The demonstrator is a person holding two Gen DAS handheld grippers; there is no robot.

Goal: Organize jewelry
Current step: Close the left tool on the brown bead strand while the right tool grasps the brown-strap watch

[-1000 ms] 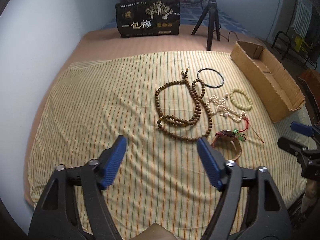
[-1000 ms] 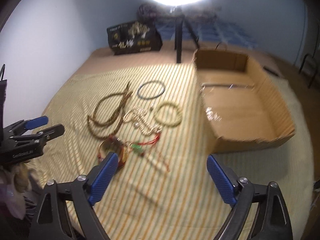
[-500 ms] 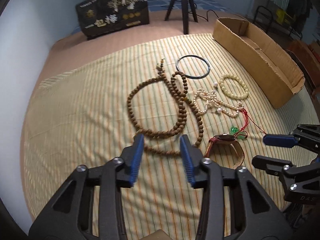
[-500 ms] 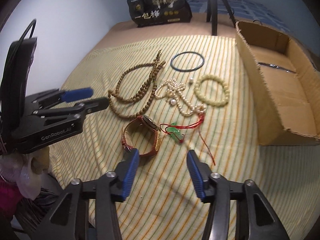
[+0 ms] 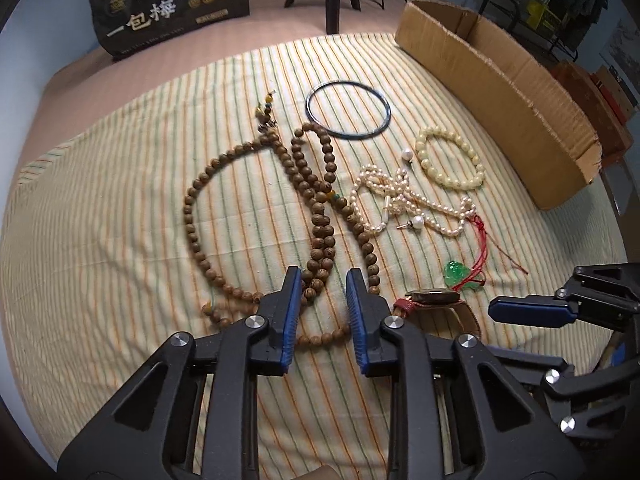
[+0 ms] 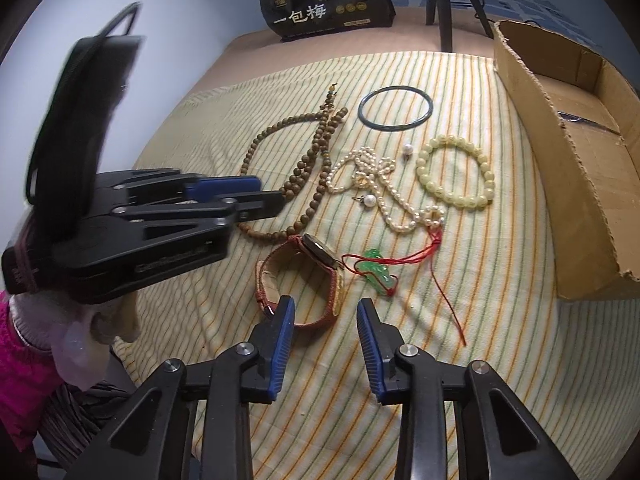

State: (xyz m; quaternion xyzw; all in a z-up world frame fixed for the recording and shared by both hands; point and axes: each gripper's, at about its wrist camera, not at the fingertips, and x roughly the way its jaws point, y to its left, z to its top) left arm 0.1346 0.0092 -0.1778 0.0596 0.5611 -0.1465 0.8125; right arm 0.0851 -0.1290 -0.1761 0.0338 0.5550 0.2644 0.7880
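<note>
Left wrist view: left claw (image 5: pixel 320 286) spread narrowly around brown wooden bead necklace (image 5: pixel 318 220) strands on striped cloth (image 5: pixel 120 200). Right claw (image 6: pixel 326 314) spread, over red-strap watch (image 6: pixel 316 264), beside green pendant (image 6: pixel 376 270).

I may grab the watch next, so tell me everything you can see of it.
The watch has a round dark face in a metal-looking case and a reddish-brown strap with a pale lining, seemingly woven or leather. The strap forms a closed loop lying on its side on the striped cloth, the face tilted up at the far edge. It sits just beyond the open right gripper, untouched. The green pendant and its red cord lie right beside it; contact is unclear.
</note>
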